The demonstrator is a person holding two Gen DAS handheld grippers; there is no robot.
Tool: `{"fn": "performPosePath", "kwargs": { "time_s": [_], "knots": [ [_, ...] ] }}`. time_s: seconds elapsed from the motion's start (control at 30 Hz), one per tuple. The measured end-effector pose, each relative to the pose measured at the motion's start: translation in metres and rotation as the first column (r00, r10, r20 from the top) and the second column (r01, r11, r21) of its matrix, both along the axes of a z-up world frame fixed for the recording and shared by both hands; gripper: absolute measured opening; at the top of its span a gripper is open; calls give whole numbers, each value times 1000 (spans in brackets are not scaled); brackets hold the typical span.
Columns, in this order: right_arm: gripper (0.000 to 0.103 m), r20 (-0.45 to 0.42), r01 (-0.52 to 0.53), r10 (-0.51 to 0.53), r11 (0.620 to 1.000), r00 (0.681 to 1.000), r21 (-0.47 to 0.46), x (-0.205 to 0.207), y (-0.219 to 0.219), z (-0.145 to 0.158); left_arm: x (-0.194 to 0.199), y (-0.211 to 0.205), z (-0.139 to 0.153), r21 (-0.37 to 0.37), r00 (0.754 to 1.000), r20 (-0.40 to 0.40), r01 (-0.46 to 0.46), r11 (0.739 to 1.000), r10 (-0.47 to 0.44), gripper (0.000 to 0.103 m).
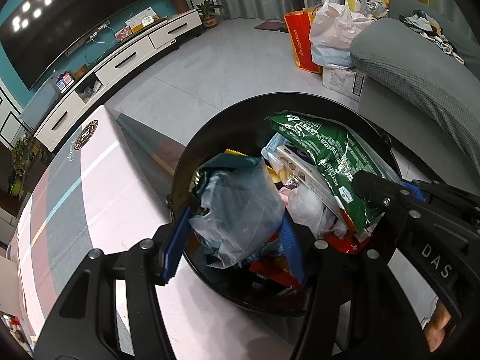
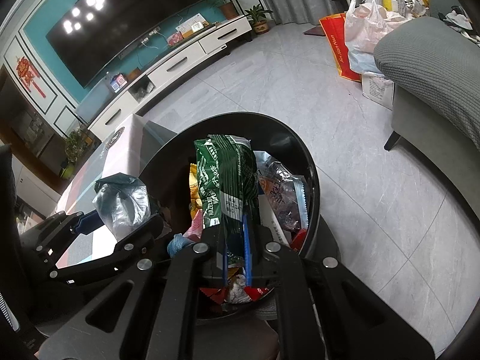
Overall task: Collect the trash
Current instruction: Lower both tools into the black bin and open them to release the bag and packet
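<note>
Above a black trash bin (image 1: 192,162) crammed with wrappers beside the table's edge, the left gripper (image 1: 231,240) pinches a crumpled clear plastic bag (image 1: 240,210) half-spread, while the right gripper (image 2: 235,246), nearly pressed together, clamps a green wafer packet (image 2: 228,174)

right hand-held gripper (image 2: 235,250) pinches green wafer wrapper (image 2: 228,180) over black bin (image 2: 312,162).

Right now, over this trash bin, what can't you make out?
- Bottom of the black bin: buried under wrappers, both views.
- Cookie box: partly covered by the green wafer wrapper, left view.
- Whether the left tongs press the crumpled plastic bag: unclear, both views.
</note>
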State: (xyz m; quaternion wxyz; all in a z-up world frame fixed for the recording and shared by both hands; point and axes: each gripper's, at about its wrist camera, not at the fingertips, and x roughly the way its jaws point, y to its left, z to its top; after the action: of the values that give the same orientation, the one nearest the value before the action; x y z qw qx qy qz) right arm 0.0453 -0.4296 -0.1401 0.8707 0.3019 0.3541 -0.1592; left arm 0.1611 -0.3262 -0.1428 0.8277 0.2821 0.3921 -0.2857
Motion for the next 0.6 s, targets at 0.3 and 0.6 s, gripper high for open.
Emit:
{"fn": "performPosePath", "kwargs": {
  "time_s": [0.3, 0.6],
  "knots": [
    [9, -5, 1, -1, 1000, 1000, 4, 1, -1, -2, 1, -4, -3, 16, 1000, 3, 10, 1000, -10, 61],
    [14, -25, -2, 2, 1000, 1000, 7, 3, -3, -7, 2, -7, -6, 26, 1000, -2, 18, 999, -18, 66]
  ]
}}
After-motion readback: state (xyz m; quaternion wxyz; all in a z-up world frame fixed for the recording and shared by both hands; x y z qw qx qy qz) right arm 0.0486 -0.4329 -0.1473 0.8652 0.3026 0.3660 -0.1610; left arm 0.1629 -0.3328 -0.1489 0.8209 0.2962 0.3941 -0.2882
